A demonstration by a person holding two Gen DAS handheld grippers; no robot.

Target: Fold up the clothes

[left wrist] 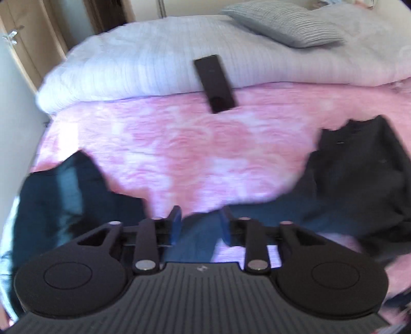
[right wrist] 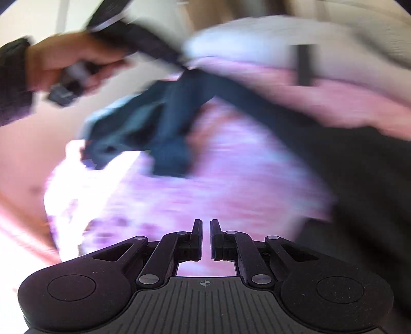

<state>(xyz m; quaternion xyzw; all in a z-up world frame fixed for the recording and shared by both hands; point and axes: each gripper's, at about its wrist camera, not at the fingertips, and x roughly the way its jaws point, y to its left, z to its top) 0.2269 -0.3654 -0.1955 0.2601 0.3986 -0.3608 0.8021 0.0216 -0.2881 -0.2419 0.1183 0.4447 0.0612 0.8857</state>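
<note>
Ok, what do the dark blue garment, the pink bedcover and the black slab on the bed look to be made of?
Dark blue garment: soft matte cloth, seemingly knit; it drapes and creases between the left gripper fingers.
Pink bedcover: mottled, fuzzy-looking fabric, possibly fleece; blur leaves it open.
Black slab: rigid and glossy with a faint sheen, probably glass or plastic, like a phone or remote.

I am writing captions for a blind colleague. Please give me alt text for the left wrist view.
The left gripper holds dark blue cloth between its fingers, lifted over a pink bedspread. A black garment lies at right; farther back, a black remote rests on a folded pale blanket, with a grey pillow behind.
</note>
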